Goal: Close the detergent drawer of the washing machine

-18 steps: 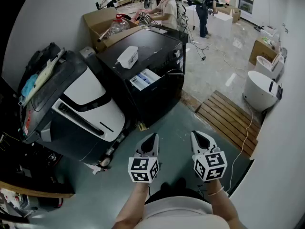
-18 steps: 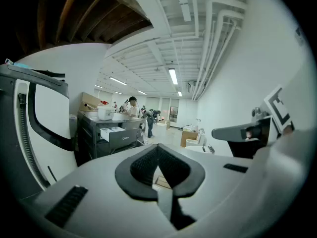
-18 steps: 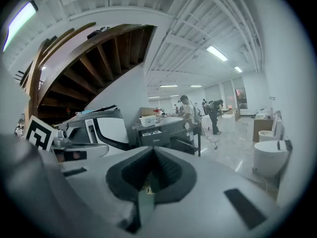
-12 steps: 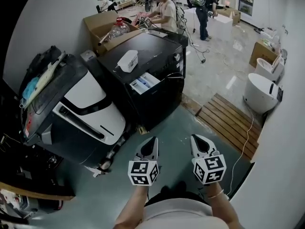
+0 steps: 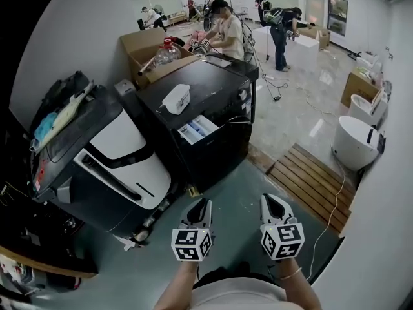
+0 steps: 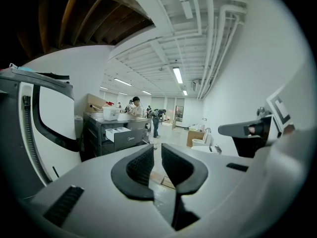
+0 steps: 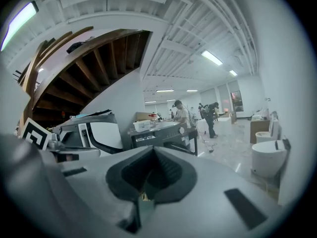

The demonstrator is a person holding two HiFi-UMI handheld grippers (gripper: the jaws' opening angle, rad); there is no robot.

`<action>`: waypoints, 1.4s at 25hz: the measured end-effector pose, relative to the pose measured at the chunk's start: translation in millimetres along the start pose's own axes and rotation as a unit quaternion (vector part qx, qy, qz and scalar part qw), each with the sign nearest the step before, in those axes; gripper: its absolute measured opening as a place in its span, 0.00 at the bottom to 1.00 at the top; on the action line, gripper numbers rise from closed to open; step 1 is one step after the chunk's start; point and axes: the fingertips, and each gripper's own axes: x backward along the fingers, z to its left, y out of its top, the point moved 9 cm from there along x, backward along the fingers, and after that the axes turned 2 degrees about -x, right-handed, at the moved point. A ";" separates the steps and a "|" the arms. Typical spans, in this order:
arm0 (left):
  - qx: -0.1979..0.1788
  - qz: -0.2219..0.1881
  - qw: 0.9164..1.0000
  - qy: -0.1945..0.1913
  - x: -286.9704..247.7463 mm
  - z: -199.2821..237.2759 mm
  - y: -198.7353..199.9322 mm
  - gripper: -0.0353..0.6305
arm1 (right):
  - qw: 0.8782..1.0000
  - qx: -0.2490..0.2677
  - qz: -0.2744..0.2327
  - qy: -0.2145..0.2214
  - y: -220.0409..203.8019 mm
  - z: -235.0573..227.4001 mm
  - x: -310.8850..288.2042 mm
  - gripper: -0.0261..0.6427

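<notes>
Pulled-out detergent drawer (image 5: 197, 128) is seen on front of black washing machine (image 5: 216, 86), well apart from tongs. Left tongs (image 5: 201, 204) are held a little open, empty. Right tongs (image 5: 274, 203) are closed, empty. Drawer is judged light and easy to slide, best pushed on flat front.

The washer (image 5: 213, 89) has a dark matt shell and its drawer (image 5: 197, 129) is white plastic. The platform (image 5: 310, 170) is slatted wood, and the floor (image 5: 298, 95) is glossy.

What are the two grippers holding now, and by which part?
Nothing. The left gripper is slightly open with nothing between its jaws; the right gripper is shut and empty. Neither touches the drawer.
</notes>
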 end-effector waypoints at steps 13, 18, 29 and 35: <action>0.014 0.006 1.000 0.021 -11.2 -2.9 -2.0 0.26 | 0.999 -0.001 0.024 0.040 5.0 -16.9 -12.1 0.15; 0.016 0.007 0.999 0.028 -13.9 -4.0 -2.1 0.26 | 0.999 -0.008 0.021 0.044 6.5 -23.5 -11.7 0.16; 0.003 0.011 0.999 0.048 -26.7 1.1 1.5 0.30 | 0.998 -0.019 0.020 0.054 9.2 -38.1 -26.3 0.16; 0.004 0.012 0.998 0.055 -47.0 17.3 4.1 0.32 | 0.998 -0.021 0.025 0.055 12.7 -41.9 -49.3 0.16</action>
